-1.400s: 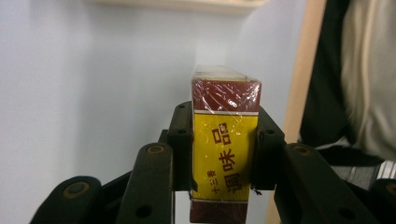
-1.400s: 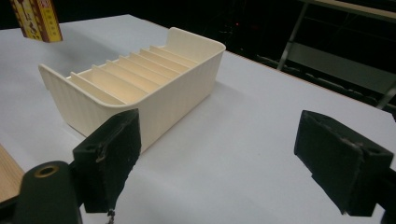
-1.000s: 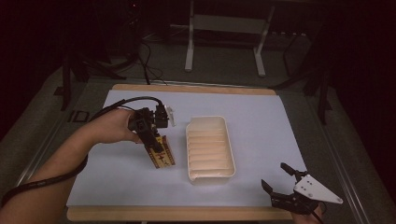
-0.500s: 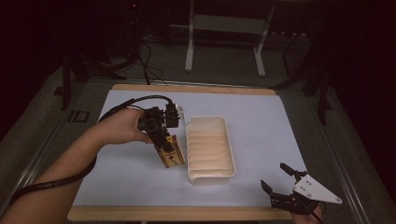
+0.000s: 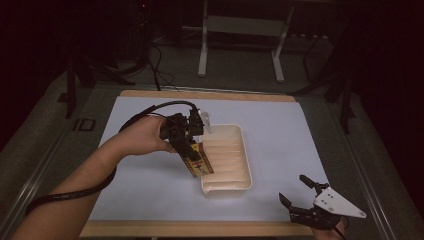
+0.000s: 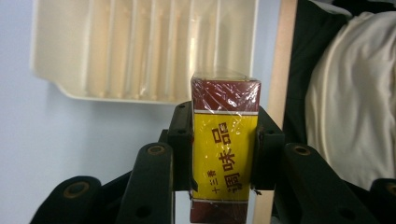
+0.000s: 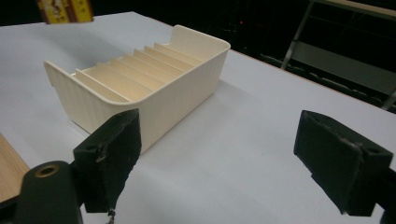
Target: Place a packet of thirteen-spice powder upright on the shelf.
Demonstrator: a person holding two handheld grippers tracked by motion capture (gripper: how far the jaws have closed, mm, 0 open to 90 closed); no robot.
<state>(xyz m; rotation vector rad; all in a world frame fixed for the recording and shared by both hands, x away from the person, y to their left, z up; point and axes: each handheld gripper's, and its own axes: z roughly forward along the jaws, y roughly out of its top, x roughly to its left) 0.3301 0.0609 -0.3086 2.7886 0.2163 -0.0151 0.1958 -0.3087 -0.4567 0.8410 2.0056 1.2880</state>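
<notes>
- The box (image 5: 198, 159) is long and flat, red at both ends and yellow in the middle, wrapped in shiny plastic.
- In the high view its long side tilts: the top end is up by the left tool (image 5: 186, 145), and the low end leans down toward the tray (image 5: 245, 150).
- The box hangs over the left wall of the tray, near the tray's front end. I cannot tell if it touches the tray.
- In the left gripper view, the box (image 6: 225, 154) points straight out from the left tool (image 6: 224, 149), with the tray (image 6: 51, 65) past its far end.
- The left tool is clamped on the box. Its 2 black jaws press on the 2 long sides, at the yellow part.
- A hand (image 5: 142, 136) holds the left tool, left of the tray.
- The right tool (image 5: 299, 196) is spread wide and holds nothing. It sits right of the tray's front end, near the front edge of the counter (image 5: 150, 195).
- In the right gripper view, the 2 jaws stand far apart, with the tray (image 7: 177, 93) beyond them.
</notes>
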